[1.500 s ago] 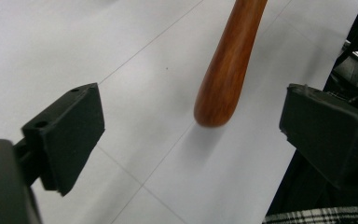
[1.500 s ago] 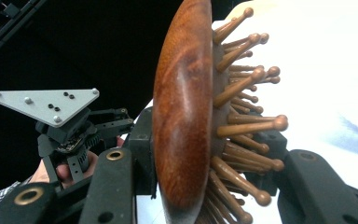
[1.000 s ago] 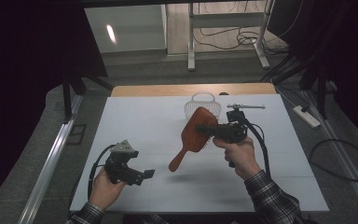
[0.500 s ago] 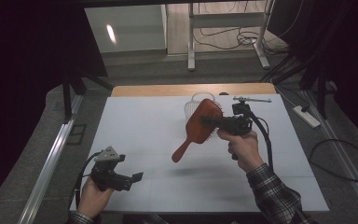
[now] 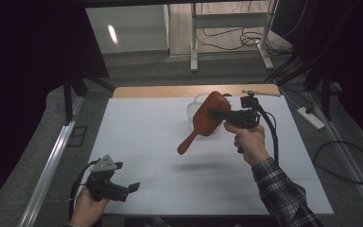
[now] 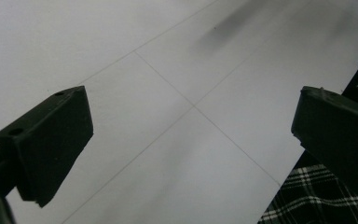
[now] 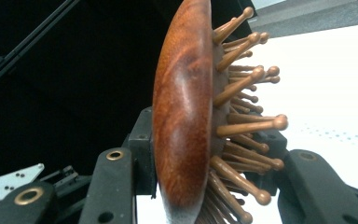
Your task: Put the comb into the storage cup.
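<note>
My right gripper is shut on the head of a reddish-brown wooden hairbrush, held in the air over the far middle of the white table, handle hanging down to the left. In the right gripper view the hairbrush stands edge-on between the jaws, wooden pins pointing right. A white wire basket sits on the table just behind the brush, partly hidden by it. My left gripper is low at the near left edge, open, with nothing between its jaws; in the left gripper view its fingers stand wide apart over bare table.
The table's wooden far edge lies behind the basket. A metal rail runs along the left side. Cables and a power strip lie on the floor at right. A plaid sleeve shows beyond the table edge in the left gripper view.
The left hand drew back toward the near left corner of the table. The right hand lifted the hairbrush slightly up and to the right, in front of the basket.
</note>
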{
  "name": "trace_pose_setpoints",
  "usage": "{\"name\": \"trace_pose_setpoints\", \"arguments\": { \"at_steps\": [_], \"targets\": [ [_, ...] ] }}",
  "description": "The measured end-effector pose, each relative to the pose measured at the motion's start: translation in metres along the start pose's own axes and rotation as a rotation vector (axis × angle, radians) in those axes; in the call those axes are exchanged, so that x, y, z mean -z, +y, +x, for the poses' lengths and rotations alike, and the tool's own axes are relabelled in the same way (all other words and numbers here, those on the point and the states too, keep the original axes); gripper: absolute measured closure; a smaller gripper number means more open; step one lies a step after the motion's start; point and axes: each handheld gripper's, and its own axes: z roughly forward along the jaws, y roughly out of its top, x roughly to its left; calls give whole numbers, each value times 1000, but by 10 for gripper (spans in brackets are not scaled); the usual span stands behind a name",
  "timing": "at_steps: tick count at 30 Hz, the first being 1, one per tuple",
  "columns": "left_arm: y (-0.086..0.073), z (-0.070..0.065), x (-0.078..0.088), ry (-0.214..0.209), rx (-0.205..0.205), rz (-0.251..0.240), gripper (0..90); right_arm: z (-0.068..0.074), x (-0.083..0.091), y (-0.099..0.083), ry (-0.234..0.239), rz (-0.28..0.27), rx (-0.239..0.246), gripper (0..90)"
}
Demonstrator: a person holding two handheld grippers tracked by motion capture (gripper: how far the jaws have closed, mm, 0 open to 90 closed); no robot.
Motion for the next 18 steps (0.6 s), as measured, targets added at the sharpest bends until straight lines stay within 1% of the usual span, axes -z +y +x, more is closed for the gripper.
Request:
{"name": "trace_pose_setpoints", "arguments": {
  "at_steps": [5,9,12,18],
  "targets": [
    [-4,0,2,-14,10,1,0,-1,1,5,-9,-6,0,542],
    [-7,0,6,2,23,4,0,-2,2,11,-17,-17,0,541],
    [-7,0,7,5,27,5,0,-3,2,14,-27,-20,4,542],
    [-9,1,9,12,34,13,0,-5,3,21,-35,-32,-3,541]
  ]
}}
